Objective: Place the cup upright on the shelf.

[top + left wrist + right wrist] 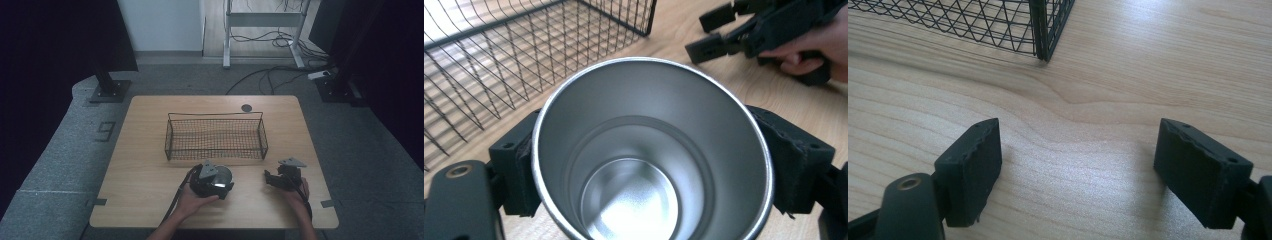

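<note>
The left gripper (216,181) sat just in front of the basket (215,136), hand (192,202) behind it, its fingers (519,172) clamped on the sides of a steel cup (651,150). The left gripper view looked into the cup's bare inside. The right gripper (272,179) rested on the bench (145,150) off the basket's near right corner, fingers (973,167) wide apart over wood.

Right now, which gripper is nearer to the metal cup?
Left. The left gripper has its jaws clamped on the metal cup. The right gripper rests open on the table, apart from the cup.
</note>
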